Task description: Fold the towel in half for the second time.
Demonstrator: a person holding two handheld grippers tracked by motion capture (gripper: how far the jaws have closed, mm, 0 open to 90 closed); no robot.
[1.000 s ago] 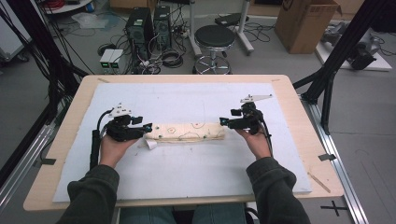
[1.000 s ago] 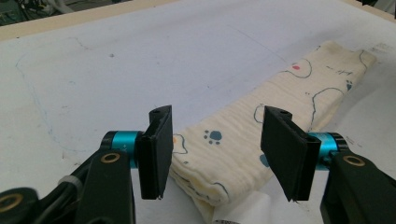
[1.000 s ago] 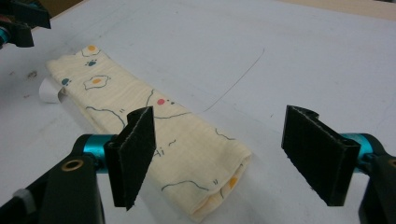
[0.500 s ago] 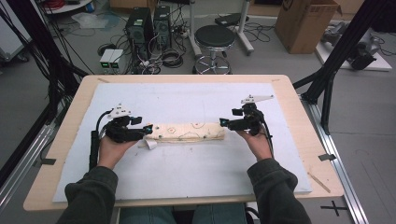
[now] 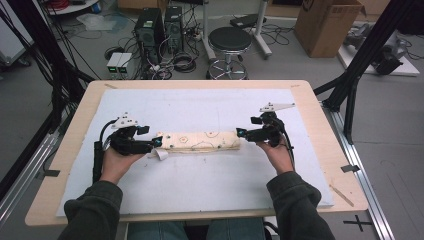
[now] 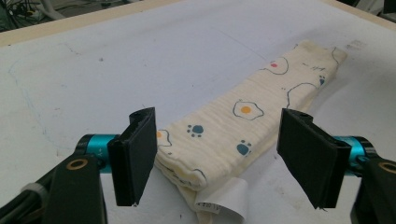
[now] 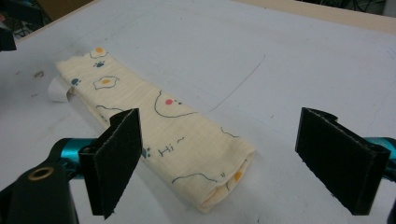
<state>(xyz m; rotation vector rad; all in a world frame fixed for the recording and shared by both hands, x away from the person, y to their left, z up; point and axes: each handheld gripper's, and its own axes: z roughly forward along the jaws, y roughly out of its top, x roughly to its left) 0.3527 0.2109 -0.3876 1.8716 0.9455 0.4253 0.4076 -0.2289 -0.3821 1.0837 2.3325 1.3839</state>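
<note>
Cloth: we see a cream muslin cloth printed with fried eggs and blue paw marks, folded into a long narrow strip and lying flat on the white sheet, roughly mid-counter, running left to right between our two grippers.
Label: a small white fabric tag sticks out from under the strip's left end, curled up slightly.
Left gripper: our left gripper is released, its jaws spread wide to either side of the strip's left end, holding nothing; in the left gripper view the folded edge lies between the pads without touching them.
Right gripper: our right gripper is likewise released, jaws wide apart, with the strip's right end lying nearer the left pad than the right one.
Surface: the white sheet covers most of the pale wooden counter; faint pencil lines mark it.
Step in hand: we judge that both ends are being lined up for a grasp, probably for another fold.
Risk, layers: if we close too shallow, we may pinch only the top layers and the strip would fan open on lifting.
Risk, offset: the right end sits off-centre between the jaws, so closing now could drag or twist it.
Risk, tag: the left jaws could catch the tag instead of the cloth.
Risk, sheet: closing too low could pinch the sheet as well.
</note>
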